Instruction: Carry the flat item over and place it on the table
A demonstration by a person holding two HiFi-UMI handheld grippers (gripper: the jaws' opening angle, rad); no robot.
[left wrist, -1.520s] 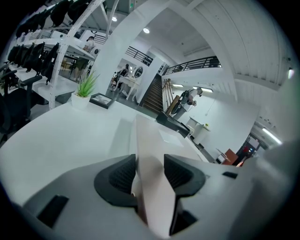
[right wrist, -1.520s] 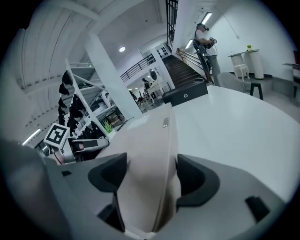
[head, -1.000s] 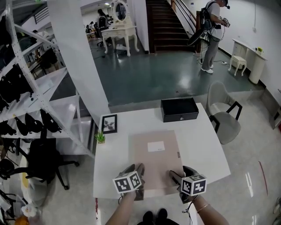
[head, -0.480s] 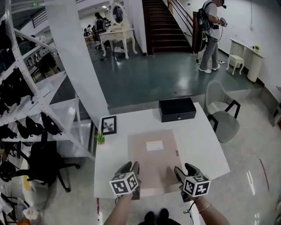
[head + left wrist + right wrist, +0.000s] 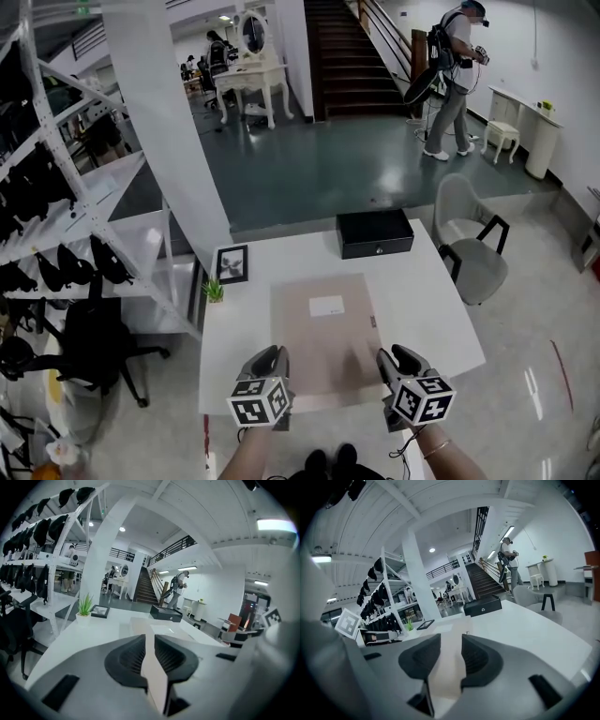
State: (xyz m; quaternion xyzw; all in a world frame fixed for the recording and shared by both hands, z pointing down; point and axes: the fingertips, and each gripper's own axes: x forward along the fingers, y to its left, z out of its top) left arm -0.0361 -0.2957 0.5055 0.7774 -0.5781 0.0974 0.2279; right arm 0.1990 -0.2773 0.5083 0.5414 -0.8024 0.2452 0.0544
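Observation:
A flat beige folder (image 5: 323, 337) with a white label lies on the white table (image 5: 422, 309). My left gripper (image 5: 271, 359) is at its near left corner. In the left gripper view its jaws (image 5: 150, 641) are closing, and the folder's edge (image 5: 154, 681) fills the narrow gap between the pads. My right gripper (image 5: 395, 360) is at the near right corner. Its jaws (image 5: 451, 651) are closing too, with the folder (image 5: 445, 677) between them and a gap still showing on both sides.
A black box (image 5: 375, 232) sits at the table's far edge, with a picture frame (image 5: 232, 264) and a small plant (image 5: 214, 292) at the left. A grey chair (image 5: 473, 253) stands on the right, and a rack of black bags (image 5: 56, 216) and an office chair (image 5: 103, 347) on the left. A person (image 5: 455, 80) stands far back.
Both pairs of jaws have narrowed around the folder's near edge. Both grippers have drifted slightly toward me and outward. The folder still lies flat on the table.

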